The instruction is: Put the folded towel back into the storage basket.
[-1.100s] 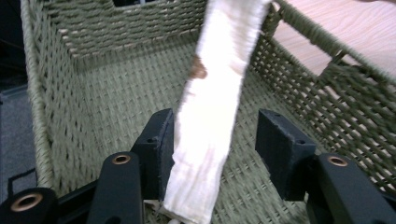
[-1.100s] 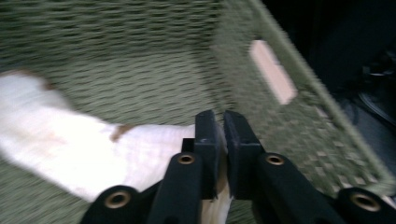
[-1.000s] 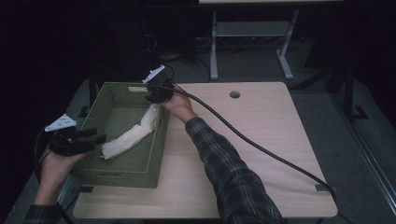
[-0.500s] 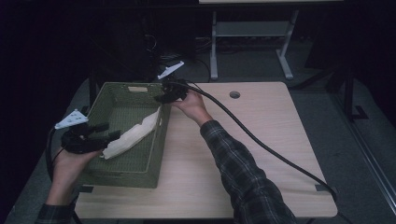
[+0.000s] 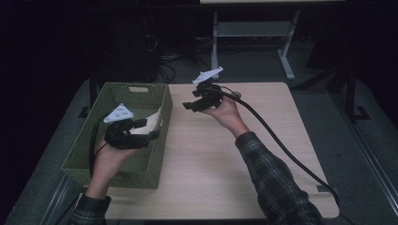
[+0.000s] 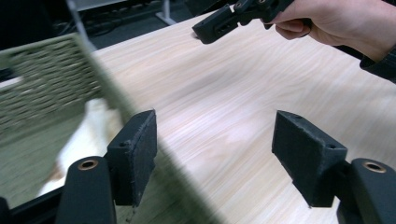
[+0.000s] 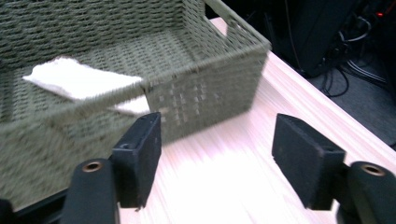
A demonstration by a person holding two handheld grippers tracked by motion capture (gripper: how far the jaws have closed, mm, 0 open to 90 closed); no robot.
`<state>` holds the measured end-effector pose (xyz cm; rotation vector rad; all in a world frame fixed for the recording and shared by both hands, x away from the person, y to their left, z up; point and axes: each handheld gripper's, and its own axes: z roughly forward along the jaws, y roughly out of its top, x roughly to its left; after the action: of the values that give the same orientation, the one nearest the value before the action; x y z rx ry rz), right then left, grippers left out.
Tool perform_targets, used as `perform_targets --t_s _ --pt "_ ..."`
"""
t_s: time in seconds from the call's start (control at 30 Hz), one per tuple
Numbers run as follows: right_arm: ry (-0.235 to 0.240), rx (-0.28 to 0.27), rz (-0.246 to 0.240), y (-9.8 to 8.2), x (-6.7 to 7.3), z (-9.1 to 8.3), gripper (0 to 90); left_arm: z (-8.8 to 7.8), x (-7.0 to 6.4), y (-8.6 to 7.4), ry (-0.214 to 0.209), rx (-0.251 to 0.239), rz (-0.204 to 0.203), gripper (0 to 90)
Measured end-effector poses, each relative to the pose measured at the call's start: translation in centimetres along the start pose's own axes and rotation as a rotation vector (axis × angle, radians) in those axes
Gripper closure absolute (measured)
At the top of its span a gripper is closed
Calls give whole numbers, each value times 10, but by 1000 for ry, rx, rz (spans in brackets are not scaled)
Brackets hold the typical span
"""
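- While the cloth (image 5: 149,123) lies lengthwise in the basket (image 5: 162,140), the left gripper (image 5: 149,136) hangs just beside it, nearer, jaws just opened, empty.
- Right gripper (image 5: 188,105): well apart over the table (image 5: 263,154), likewise newly opened, empty.

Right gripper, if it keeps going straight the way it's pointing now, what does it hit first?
Probably the green woven basket: the right gripper, jaws open and empty, aims across bare table at its near side wall. Depth is hard to judge.
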<state>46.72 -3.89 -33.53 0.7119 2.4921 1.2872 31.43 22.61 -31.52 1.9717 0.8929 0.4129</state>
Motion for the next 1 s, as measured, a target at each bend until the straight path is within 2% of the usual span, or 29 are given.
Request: perform_targets --t_s 0.23,0.33,0.43,0.63,0.9,1.0 --pt "-22 -2 39 -40 -3 -47 268 35 -35 8 -58 20 44 262" --pt "-32 -10 44 -60 -2 -65 259 50 -48 7 -81 8 51 262" --pt "-44 -12 50 -80 -1 -81 251 65 -62 5 -87 24 82 251" --pt "-76 -17 90 -123 -3 -110 249 86 -78 -4 -110 37 116 223" --pt "-120 -31 147 -173 -1 -139 211 110 -88 -24 -135 54 158 188" --pt "-137 -27 164 -191 2 -148 187 117 -91 -33 -141 81 174 176"
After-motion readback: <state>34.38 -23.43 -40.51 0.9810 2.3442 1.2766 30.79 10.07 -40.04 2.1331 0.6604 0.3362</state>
